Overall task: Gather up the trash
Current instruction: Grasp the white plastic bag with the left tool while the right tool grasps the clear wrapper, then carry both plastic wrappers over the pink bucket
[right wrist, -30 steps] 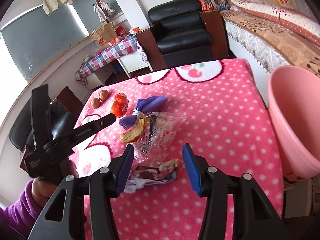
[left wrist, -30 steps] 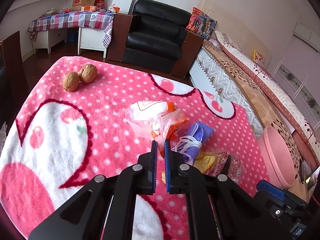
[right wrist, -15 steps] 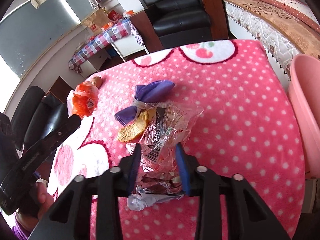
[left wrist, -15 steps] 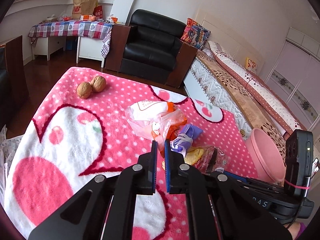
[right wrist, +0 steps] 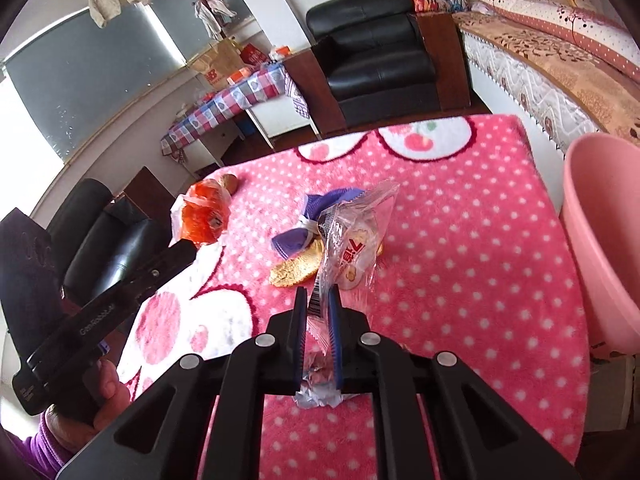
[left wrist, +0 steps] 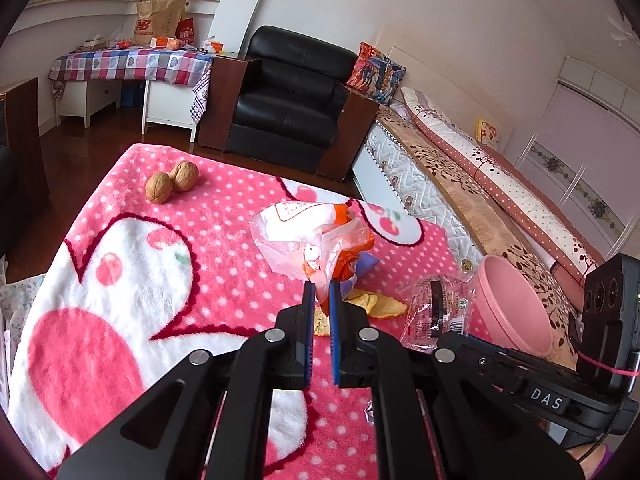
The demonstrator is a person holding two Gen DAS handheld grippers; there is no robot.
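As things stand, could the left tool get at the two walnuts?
Probably not yet: the left tool is shut on the orange and white plastic bag, so it has no free grip. The path itself looks open: only bare blanket lies between it and the walnuts.

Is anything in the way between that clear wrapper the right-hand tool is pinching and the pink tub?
Nothing visible. The right gripper is closing on the clear wrapper, and only bare polka-dot blanket lies between it and the pink tub at the blanket's right edge. The bread slice and purple cloth lie on the other side.
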